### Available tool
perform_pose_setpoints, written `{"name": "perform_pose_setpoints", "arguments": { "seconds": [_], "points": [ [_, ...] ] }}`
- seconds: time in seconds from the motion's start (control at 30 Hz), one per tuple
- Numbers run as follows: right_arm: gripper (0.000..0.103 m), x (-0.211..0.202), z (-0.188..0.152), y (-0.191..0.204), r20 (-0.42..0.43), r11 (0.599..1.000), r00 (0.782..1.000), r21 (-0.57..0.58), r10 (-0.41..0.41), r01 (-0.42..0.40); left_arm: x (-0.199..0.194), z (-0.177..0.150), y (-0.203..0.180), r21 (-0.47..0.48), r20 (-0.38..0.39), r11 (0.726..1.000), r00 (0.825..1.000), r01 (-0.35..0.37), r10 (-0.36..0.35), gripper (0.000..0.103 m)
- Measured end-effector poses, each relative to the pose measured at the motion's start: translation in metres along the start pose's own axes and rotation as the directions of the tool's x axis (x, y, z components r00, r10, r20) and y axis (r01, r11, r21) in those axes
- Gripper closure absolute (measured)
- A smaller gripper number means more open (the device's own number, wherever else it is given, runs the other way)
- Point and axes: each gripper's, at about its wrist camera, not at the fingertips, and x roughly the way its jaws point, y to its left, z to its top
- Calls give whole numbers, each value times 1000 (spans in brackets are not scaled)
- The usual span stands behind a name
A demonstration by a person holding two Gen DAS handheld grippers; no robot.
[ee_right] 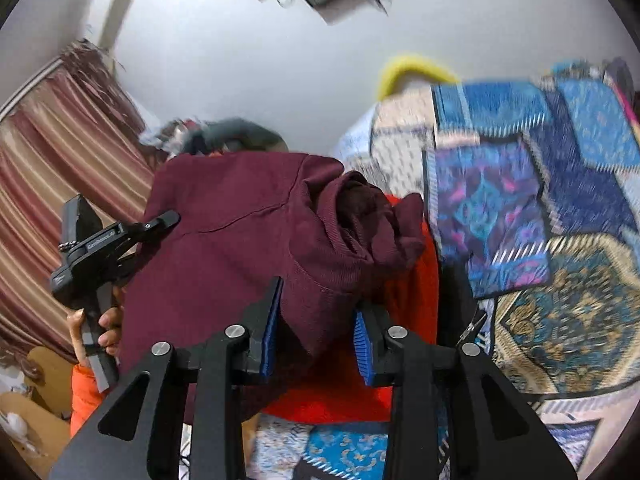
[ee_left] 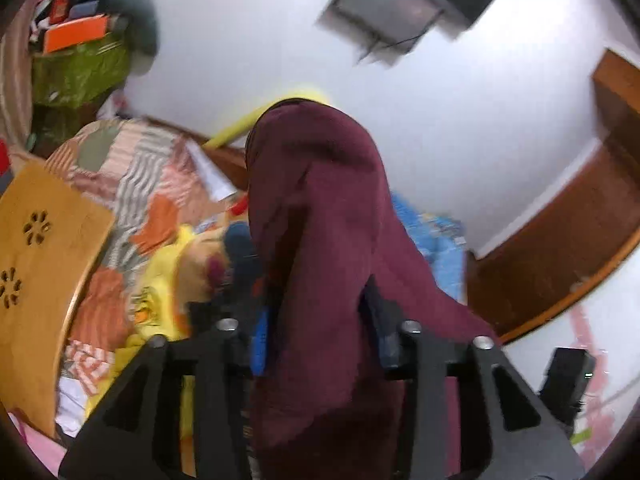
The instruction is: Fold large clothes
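Maroon sweatshirt hangs in the air above the bed, stretched between the two grippers. In the right wrist view its broad panel spreads flat with a seam running across it, and a bunched, ribbed part is crumpled at the panel's right side. The right gripper has a fold of the sweatshirt's lower edge between its blue pads; the left pad lies against the cloth, while the other pad seems to stand just off it, so I cannot tell whether the cloth is pinched. The left gripper, seen in its own view, has a thick drape of the same sweatshirt rising between its fingers and falling over them; the cloth fills the gap and hides the pads' contact, so whether it is squeezed or only resting there cannot be told. In the right wrist view that left gripper shows at the sweatshirt's left edge, with a hand around its handle.

Just below the sweatshirt lies an orange cloth. Beyond it, to the sweatshirt's right, a blue patterned quilt covers the bed. To the sweatshirt's left hangs a striped curtain. In the left wrist view a patchwork blanket and a wooden board lie to the sweatshirt's left.
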Motion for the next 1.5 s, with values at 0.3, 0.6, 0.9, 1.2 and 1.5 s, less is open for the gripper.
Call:
{"name": "perform_pose_setpoints", "arguments": {
  "seconds": [0.3, 0.6, 0.9, 1.2, 1.5],
  "points": [
    [55, 0, -11, 10, -3, 991, 997, -108, -75, 74, 8, -11, -4, 118, 31, 984, 991, -137, 134, 34],
    [45, -44, -10, 27, 70, 956, 974, -191, -214, 223, -57, -46, -53, 235, 106, 932, 960, -277, 258, 33],
    [45, -136, -27, 84, 211, 935, 966, -289, -148, 206, -170, -108, -115, 304, 260, 907, 941, -291, 215, 33],
    [44, -236, -78, 140, 386, 900, 923, -402, -2, 170, -291, -190, -179, 303, 465, 916, 880, -263, 99, 31],
    [44, -293, -136, 167, 512, 853, 856, -476, 71, 214, -365, -297, -227, 310, 663, 900, 748, -308, 27, 31]
  ]
}}
